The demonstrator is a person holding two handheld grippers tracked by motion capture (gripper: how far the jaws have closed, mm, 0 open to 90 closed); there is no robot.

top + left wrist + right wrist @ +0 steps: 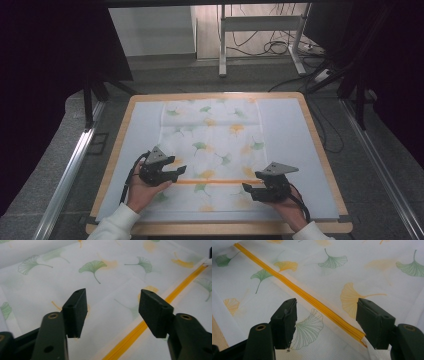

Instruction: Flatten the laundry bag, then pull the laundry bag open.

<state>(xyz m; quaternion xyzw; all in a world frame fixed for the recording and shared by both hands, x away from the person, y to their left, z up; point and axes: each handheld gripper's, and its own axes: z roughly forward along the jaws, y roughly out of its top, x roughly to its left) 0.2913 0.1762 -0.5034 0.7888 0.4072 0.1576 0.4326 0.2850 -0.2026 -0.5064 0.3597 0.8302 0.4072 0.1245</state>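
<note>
A white mesh bag (210, 145) printed with green and yellow ginkgo leaves lies flat on the table, a yellow zipper (215, 182) running across its near part. My left gripper (177, 172) hovers open over the zipper's left end. My right gripper (247, 190) stands open at the zipper's right end. In the left gripper view the left gripper (113, 307) holds nothing, with the zipper (140, 328) passing below its right jaw. In the right gripper view the right gripper (327, 315) is open too; the zipper (294, 288) runs between its jaws, and a white tab (369, 351) lies by the right jaw.
The bag rests on a white mat (290, 130) on a wood-rimmed table (312, 130). Metal rails (70, 170) run along both sides. Beyond the far edge stand a white table frame (222, 45) and floor cables (275, 47).
</note>
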